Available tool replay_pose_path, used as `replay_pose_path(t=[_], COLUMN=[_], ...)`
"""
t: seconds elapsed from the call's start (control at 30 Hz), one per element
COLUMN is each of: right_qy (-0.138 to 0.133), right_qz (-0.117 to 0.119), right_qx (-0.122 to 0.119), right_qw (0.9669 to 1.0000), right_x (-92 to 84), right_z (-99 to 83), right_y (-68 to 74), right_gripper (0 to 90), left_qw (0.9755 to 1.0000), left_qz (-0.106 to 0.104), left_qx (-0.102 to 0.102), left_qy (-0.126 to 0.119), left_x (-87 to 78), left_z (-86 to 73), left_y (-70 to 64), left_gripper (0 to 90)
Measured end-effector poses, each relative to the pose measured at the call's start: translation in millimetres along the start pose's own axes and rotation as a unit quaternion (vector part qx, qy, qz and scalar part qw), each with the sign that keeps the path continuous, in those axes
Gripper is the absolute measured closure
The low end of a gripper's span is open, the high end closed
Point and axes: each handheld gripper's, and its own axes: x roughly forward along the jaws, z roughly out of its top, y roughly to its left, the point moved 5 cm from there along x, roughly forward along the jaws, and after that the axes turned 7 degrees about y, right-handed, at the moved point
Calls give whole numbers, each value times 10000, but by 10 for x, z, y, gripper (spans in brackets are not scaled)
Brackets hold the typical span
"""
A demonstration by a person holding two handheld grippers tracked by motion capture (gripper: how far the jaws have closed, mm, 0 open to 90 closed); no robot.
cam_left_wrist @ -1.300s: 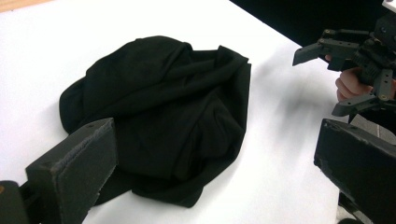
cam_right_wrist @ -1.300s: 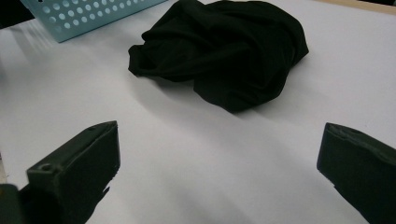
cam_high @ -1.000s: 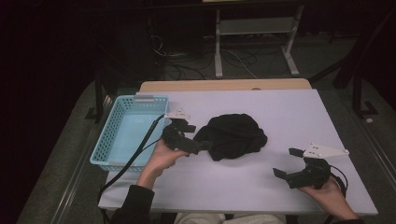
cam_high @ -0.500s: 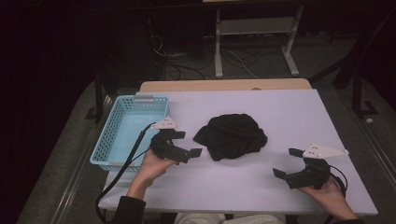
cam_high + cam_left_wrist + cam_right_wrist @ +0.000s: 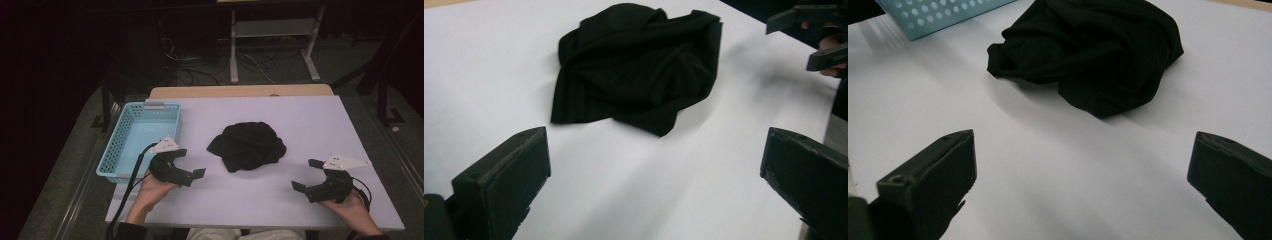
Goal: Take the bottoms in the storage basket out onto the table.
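A crumpled black cloth [image 5: 247, 145] lies in a heap on the middle of the white table [image 5: 280, 115]. My left gripper [image 5: 192, 162] rests near the front left, a short gap from the cloth's left edge, jaws wide open and empty. In the left gripper view the cloth [image 5: 639, 65] sits ahead of the open gripper [image 5: 654, 145]. At the front right, my right gripper [image 5: 306, 174] also stands open and empty, apart from the cloth. The cloth [image 5: 1093, 50] lies beyond the spread fingers of this gripper [image 5: 1083, 145] in the right gripper view.
A light blue perforated basket [image 5: 120, 145] stands on the table's left side, just behind my left hand; its corner [image 5: 938, 15] appears in the right gripper view. The right gripper [image 5: 819, 30] is visible far off in the left gripper view. Bare tabletop surrounds the cloth.
My left gripper has drawn back from the cloth's left edge toward the front left, leaving the cloth on the table. The right gripper has stayed put.
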Motion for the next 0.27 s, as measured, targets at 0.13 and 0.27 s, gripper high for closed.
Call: replay_pose_path(t=[0.13,0.27], right_qy=[-11,-17], right_qz=[-6,-4], right_qx=[-11,-13], right_qw=[10000,10000], right_x=[-6,-13], right_z=[3,4], right_y=[0,-6], right_gripper=[0,0], left_qw=[9998,9995], left_qz=[119,186], left_qx=[-10,-2], left_qy=[-156,-238], left_x=[-59,-125], left_z=[-78,-116], left_y=[6,-32], left_gripper=[0,0])
